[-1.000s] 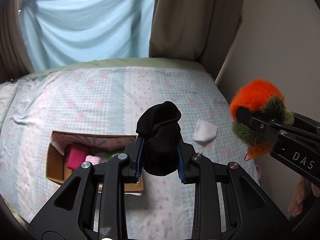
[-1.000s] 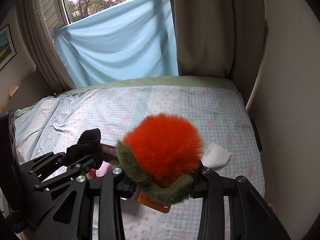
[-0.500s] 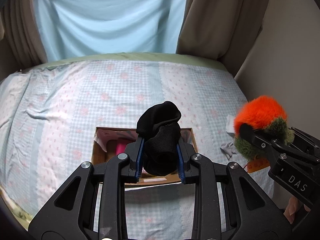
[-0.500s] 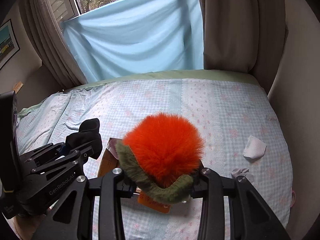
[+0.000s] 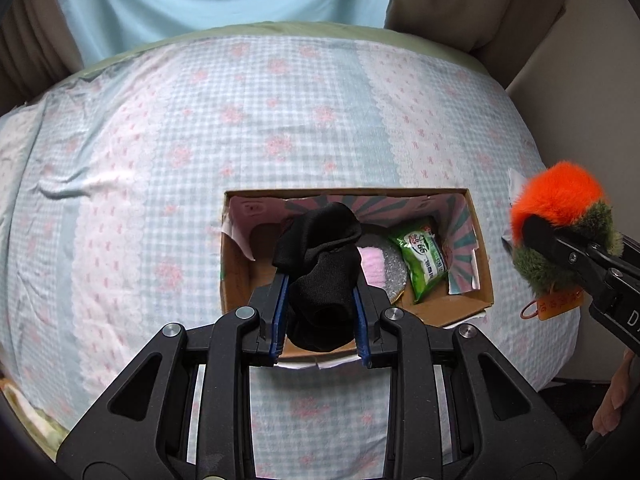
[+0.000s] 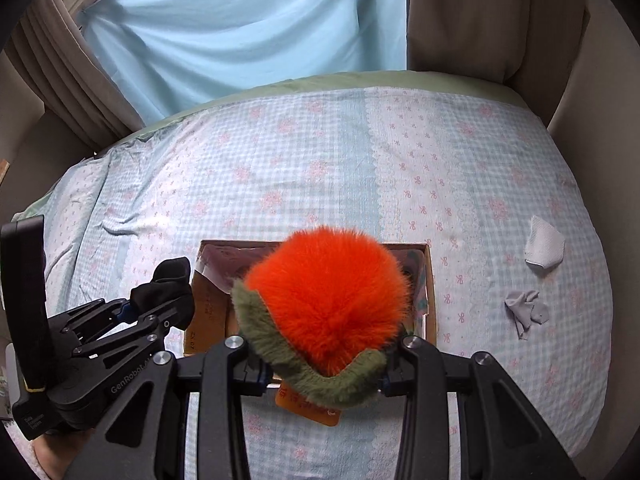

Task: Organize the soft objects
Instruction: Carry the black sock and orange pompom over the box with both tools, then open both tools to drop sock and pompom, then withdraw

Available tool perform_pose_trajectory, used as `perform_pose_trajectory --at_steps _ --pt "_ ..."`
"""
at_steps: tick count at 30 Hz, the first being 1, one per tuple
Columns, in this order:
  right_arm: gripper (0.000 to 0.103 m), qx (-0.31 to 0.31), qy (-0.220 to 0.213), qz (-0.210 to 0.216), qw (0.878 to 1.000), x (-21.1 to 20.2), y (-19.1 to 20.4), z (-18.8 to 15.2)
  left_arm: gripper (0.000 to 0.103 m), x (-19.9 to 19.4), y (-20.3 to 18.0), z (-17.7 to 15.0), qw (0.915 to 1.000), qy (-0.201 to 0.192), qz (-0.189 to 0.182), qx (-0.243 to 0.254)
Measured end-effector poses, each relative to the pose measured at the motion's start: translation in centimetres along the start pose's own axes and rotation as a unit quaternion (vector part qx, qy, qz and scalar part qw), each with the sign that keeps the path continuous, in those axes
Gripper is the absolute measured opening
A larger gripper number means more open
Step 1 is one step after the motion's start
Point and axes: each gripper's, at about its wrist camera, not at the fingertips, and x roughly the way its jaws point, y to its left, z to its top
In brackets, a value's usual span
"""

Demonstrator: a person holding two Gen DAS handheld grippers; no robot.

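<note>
My left gripper (image 5: 320, 320) is shut on a black sock (image 5: 320, 264) and holds it above the open cardboard box (image 5: 478, 236) on the bed. My right gripper (image 6: 324, 368) is shut on an orange and green plush toy (image 6: 324, 296) with an orange tag, also above the box (image 6: 430, 288). The plush also shows at the right of the left wrist view (image 5: 560, 208). The sock and left gripper show at the left of the right wrist view (image 6: 164, 292). In the box lie a green packet (image 5: 424, 256) and a pink soft item (image 5: 374, 264).
A white folded cloth (image 6: 544, 246) and a small grey cloth (image 6: 524, 308) lie on the checked bedsheet (image 6: 320, 168) right of the box. A blue sheet (image 6: 248, 20) and brown curtains hang behind the bed. A wall stands close on the right.
Both grippers have moved with their loads from the box's right side to over it. The box now lies straight ahead under the sock and plush.
</note>
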Motion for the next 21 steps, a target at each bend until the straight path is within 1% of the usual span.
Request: perform_pose_trajectory --at_steps 5,8,12,14,16,18,19,20,21 --pt "0.035 0.015 0.045 0.000 0.999 4.8 -0.6 0.4 0.024 4.3 0.3 -0.2 0.9989 0.045 -0.001 0.006" --pt "0.035 0.019 0.074 -0.003 0.997 7.9 -1.0 0.4 0.024 6.9 0.1 -0.8 0.9971 0.074 -0.003 0.020" --pt "0.035 0.035 0.113 0.004 0.993 12.0 -1.9 0.4 0.024 10.6 -0.2 -1.4 0.9933 0.110 -0.007 0.035" --pt "0.035 0.041 0.132 0.007 0.990 13.3 -2.3 0.5 0.024 12.2 -0.2 -1.4 0.9908 0.130 -0.003 0.038" --pt "0.035 0.043 0.140 0.006 0.989 14.0 -2.4 0.7 0.024 13.3 0.0 -1.3 0.9885 0.148 -0.010 0.029" --pt "0.035 0.048 0.147 0.013 0.988 14.4 -2.6 1.0 0.024 13.9 0.0 -1.1 0.9874 0.155 -0.011 0.029" --pt "0.041 0.050 0.150 0.018 0.987 14.5 -2.6 1.1 0.026 14.1 -0.1 -1.0 0.9867 0.159 -0.009 0.036" --pt "0.043 0.051 0.151 0.020 0.987 14.7 -2.6 1.3 0.043 14.2 -0.2 -0.8 0.9861 0.161 -0.011 0.041" --pt "0.051 0.055 0.152 0.021 0.987 14.8 -2.7 1.4 0.060 14.2 -0.3 -0.7 0.9861 0.160 -0.011 0.044"
